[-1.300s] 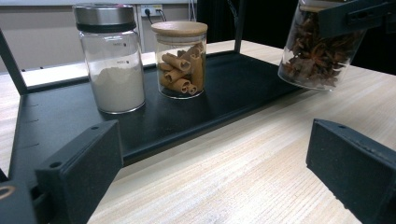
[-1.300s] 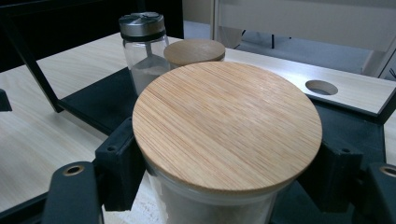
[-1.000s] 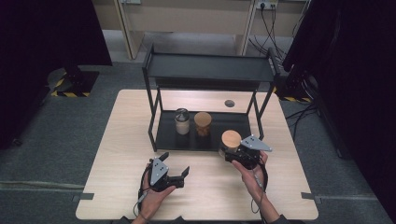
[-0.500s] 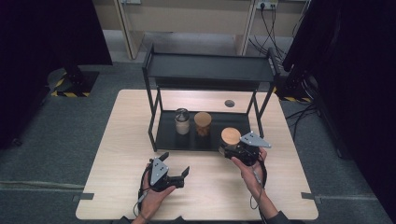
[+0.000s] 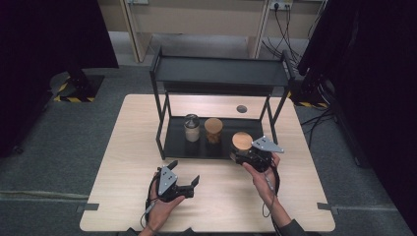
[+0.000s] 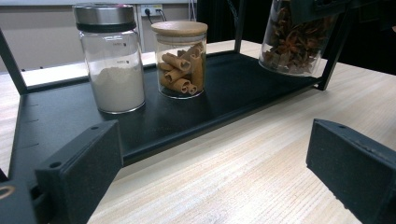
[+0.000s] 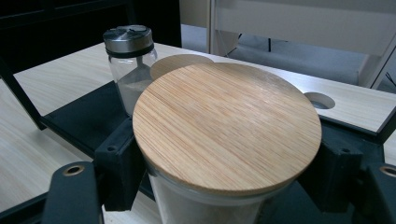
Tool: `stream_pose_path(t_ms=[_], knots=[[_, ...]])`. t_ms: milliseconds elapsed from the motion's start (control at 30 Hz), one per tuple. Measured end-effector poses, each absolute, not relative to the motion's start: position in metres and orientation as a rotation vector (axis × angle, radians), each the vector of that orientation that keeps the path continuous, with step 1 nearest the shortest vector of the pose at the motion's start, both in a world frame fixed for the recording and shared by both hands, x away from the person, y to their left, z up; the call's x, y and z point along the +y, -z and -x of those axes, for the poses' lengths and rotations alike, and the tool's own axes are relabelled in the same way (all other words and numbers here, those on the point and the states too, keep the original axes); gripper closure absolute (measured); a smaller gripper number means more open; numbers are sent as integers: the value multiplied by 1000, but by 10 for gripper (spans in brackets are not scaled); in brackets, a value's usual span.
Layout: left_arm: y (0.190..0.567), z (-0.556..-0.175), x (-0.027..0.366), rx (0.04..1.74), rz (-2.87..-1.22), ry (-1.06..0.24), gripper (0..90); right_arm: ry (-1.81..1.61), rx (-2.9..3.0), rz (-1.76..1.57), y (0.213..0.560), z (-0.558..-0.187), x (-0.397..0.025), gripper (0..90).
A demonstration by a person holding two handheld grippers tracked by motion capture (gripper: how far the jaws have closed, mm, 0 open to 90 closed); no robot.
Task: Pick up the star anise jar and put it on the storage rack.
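Clamped between the jaws of the right gripper (image 5: 244,158), one pad on each side of the glass just under the lid: a jar of star anise (image 5: 241,144) with a round wooden lid (image 7: 227,125), upright, at the right end of the rack's lower tray (image 5: 174,142) near its front edge. From the left gripper view, the same jar (image 6: 295,39) at the tray's right end, dark star-shaped pods packed behind the glass, base right at the tray — touching or just clear, impossible to say. Behind it a black post of the rack (image 5: 272,105). Farther left on the tray, well apart from the held jar, two more jars side by side: a cinnamon jar (image 6: 180,58) with a wooden lid, full of rolled sticks, and just beside it a metal-lidded jar (image 6: 112,58) part-filled with white powder. Above, the rack's dark top shelf (image 5: 221,71). Left gripper (image 5: 183,183) low over the bare bench (image 5: 221,196) in front of the rack, jaws spread wide and holding nothing — wood grain plain between the two black pads in its own view. A round cable hole (image 5: 241,108) in the bench behind the rack. A hand wrapped around each gripper, forearms coming in from the near edge.
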State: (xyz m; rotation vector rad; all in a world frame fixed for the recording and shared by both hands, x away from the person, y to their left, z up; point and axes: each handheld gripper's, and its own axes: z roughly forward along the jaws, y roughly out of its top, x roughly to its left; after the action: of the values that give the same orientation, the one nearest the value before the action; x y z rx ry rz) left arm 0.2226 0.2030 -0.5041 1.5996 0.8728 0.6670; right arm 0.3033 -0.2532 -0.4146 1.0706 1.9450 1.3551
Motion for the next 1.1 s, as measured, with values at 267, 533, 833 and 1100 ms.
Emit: stream_pose_path(t_ms=[267, 533, 833, 1100], knots=[[504, -223, 203, 873, -1599, -666, 32, -1341, 1942, -1072, 416, -312, -249, 259], [504, -223, 203, 873, -1599, -666, 32, -1330, 1936, -1077, 417, -318, -248, 259], [504, -223, 203, 872, -1600, -667, 32, -1327, 1929, -1080, 417, -323, -249, 259], [504, -223, 203, 872, -1600, -667, 32, -1320, 1927, -1082, 417, -328, -246, 259]])
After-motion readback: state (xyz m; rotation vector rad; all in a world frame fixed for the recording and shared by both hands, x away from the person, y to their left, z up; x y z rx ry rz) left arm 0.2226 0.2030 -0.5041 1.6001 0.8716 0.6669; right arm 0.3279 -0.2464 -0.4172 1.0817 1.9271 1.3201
